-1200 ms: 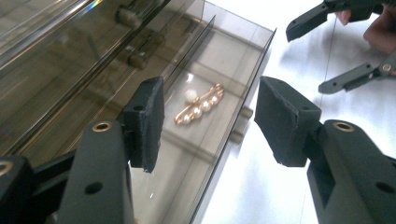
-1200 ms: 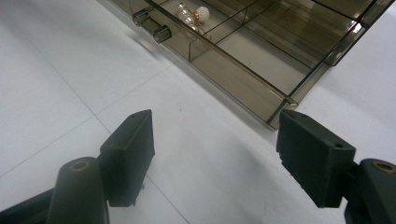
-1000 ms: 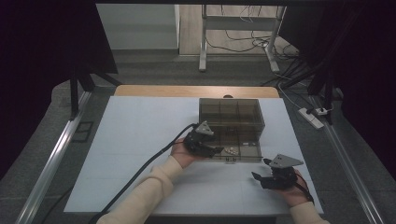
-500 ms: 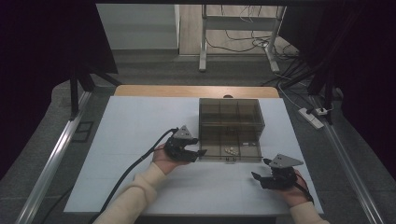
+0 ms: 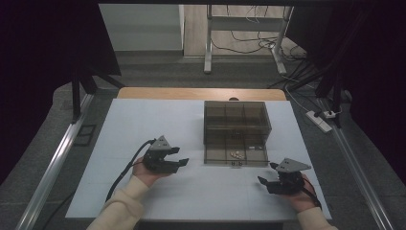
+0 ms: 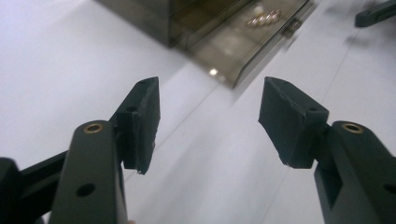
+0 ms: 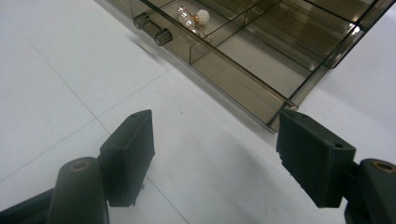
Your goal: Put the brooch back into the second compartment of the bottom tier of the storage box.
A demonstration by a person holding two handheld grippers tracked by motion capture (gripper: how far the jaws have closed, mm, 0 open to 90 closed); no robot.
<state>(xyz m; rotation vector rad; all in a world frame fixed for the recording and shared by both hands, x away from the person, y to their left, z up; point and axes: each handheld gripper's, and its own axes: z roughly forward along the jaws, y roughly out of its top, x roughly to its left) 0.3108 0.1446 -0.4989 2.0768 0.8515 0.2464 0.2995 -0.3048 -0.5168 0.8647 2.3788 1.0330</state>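
Observation:
A smoked clear organiser box stands on the white table, its front drawer pulled out with pearl earrings inside. My left gripper hovers left of the drawer and apart from it, pointing right. Its jaws have just been opening, with nothing between them. In the left gripper view the gripper faces the drawer corner and the pearls. My right gripper rests near the front right, open and empty. In the right gripper view it faces the drawer knobs and pearls.
The white table top stretches left of the box. A cable trails from the left gripper toward the front edge. A wooden strip borders the far side, and a power strip lies on the floor at the right.
The left hand has drawn back leftward from the drawer front to a spot well apart from the box. The right hand has stayed put.

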